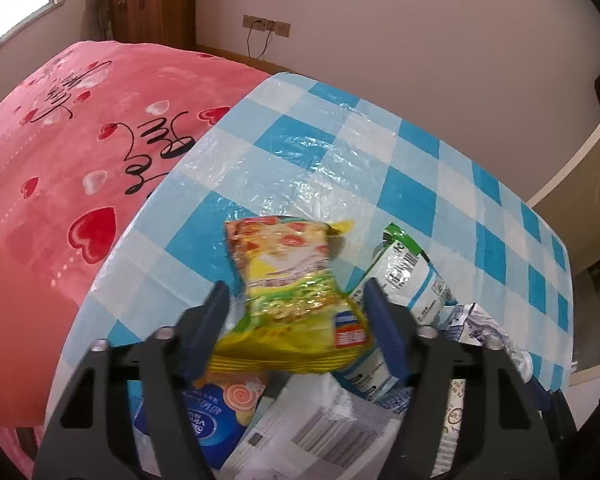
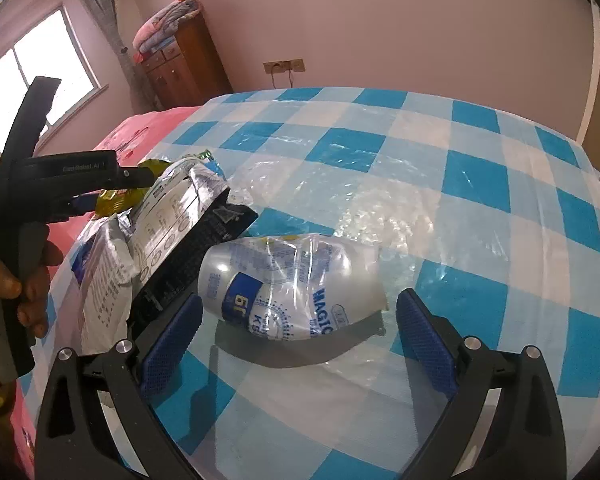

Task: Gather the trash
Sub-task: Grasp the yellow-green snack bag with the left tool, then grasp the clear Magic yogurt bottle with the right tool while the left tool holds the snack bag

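In the left wrist view my left gripper (image 1: 296, 300) is shut on a yellow snack packet (image 1: 292, 280) and holds it above a heap of wrappers: a blue tissue pack (image 1: 216, 412), a white and green pouch (image 1: 404, 276) and white printed paper (image 1: 312, 432). In the right wrist view my right gripper (image 2: 300, 312) is open, its blue pads either side of a clear plastic bag with blue print (image 2: 288, 288) lying on the checked tablecloth (image 2: 460, 184). The left gripper body (image 2: 52, 180) shows at the left, over the wrapper heap (image 2: 164, 216).
A black wrapper (image 2: 196, 256) lies between the heap and the clear bag. The table's left edge meets a bed with a pink heart blanket (image 1: 60, 152). A wooden cabinet (image 2: 180, 64) stands by the far wall. The tablecloth stretches away to the right.
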Demonstrator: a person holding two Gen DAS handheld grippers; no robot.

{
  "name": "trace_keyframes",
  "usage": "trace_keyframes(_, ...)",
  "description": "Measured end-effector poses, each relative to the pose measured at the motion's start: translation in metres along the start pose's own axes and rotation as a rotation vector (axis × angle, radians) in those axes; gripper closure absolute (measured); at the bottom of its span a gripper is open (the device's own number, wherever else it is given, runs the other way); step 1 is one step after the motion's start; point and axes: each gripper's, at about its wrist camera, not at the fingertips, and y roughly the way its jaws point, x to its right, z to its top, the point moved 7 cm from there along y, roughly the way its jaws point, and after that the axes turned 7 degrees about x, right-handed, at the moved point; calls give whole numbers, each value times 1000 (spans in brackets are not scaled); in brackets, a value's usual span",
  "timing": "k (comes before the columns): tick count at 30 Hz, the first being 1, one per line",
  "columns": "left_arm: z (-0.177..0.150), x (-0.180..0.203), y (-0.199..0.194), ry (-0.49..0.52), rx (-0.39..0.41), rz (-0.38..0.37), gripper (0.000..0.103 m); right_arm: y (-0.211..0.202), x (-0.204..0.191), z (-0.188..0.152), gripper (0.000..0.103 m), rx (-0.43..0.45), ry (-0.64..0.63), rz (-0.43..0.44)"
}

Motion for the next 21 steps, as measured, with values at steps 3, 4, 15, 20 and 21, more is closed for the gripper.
trace_keyframes(3, 0, 0, -2, 3, 7, 14, 46, 0, -1, 0, 7, 4, -4, 3)
trace_keyframes(4, 0, 0, -3, 4, 10, 12, 47, 0, -1, 0, 7, 8, -4, 1)
trace_keyframes(15, -5, -9, -22, -7, 30, -7, 57, -5, -2, -3, 26, 21, -29, -22)
trace_keyframes(20, -11, -12, -29, -10, 33, -18, 58, -7, 2, -4, 34, 27, -23, -15)
trace_keyframes(21, -12, -13, -30, -13, 33, -23, 58, -8, 2, -4, 34, 27, -20, -12)
